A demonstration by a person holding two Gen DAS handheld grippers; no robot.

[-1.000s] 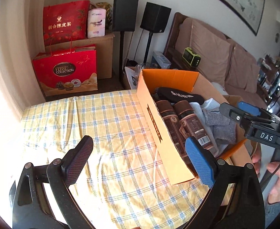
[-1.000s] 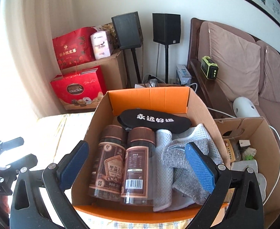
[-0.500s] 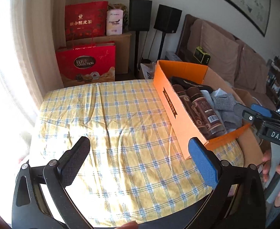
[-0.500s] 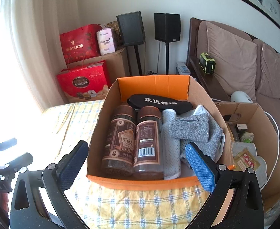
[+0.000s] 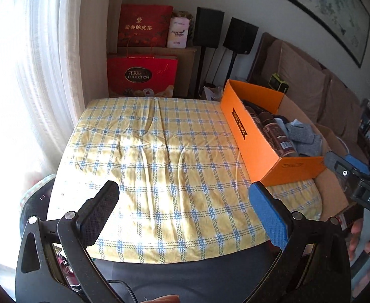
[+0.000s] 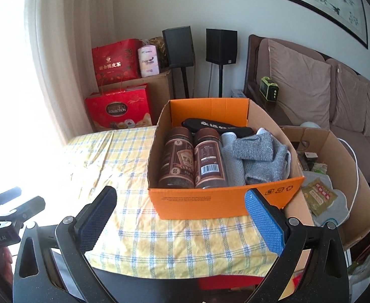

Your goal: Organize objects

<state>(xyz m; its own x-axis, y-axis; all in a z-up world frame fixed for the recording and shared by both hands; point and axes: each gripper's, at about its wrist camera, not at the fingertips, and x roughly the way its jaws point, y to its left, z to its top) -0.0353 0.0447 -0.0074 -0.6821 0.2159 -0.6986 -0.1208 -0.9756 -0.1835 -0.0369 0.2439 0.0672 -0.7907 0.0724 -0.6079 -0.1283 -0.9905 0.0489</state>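
Note:
An orange cardboard box [image 6: 222, 199] stands on the right side of the yellow checked tablecloth [image 5: 159, 156]; it also shows in the left wrist view [image 5: 250, 139]. In it lie two brown jars [image 6: 192, 159], a black case with white writing [image 6: 217, 126] and folded grey cloths [image 6: 258, 154]. My left gripper [image 5: 185, 214] is open and empty above the cloth's near edge. My right gripper [image 6: 182, 217] is open and empty, held back from the box's front wall.
A larger brown carton [image 6: 336, 176] with packets stands right of the table. Red gift bags [image 5: 142, 75], speakers [image 6: 200, 45] and a cardboard box stand at the far wall. A brown sofa [image 6: 311, 91] is at the right. A bright curtained window is at the left.
Both grippers have pulled back and up from the box. More of the tablecloth and its near edge are in view now. The box contents have not moved.

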